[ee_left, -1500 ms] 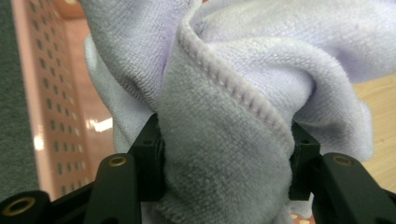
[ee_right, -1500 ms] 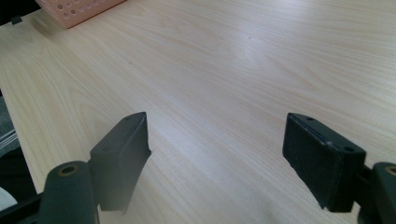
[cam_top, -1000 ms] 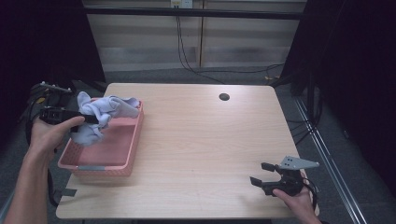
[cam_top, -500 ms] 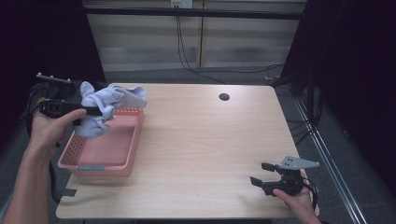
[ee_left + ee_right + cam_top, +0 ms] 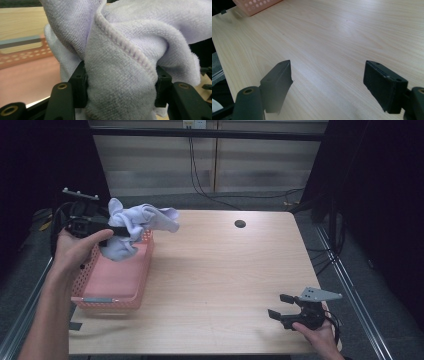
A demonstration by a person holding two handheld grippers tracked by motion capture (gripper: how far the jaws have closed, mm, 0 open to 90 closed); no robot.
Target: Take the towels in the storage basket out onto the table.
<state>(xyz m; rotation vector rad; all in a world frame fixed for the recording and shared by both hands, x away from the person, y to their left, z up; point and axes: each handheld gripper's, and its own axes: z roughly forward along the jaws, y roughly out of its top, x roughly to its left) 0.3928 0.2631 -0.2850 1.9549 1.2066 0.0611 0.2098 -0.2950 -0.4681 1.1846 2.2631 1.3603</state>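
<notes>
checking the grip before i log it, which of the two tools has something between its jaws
The left tool: its jaws are closed on the bunched lilac towel, held above the pink basket. The right tool rests open on the table.

A light wood-grain bench [image 5: 215, 285] carries the scene, with a small dark round hole [image 5: 240, 224] near its far edge. A pink perforated basket [image 5: 112, 280] sits directly on the bench at its left side, reaching to the left edge. The right hand-held gripper [image 5: 280, 307] rests low at the near right corner.
</notes>
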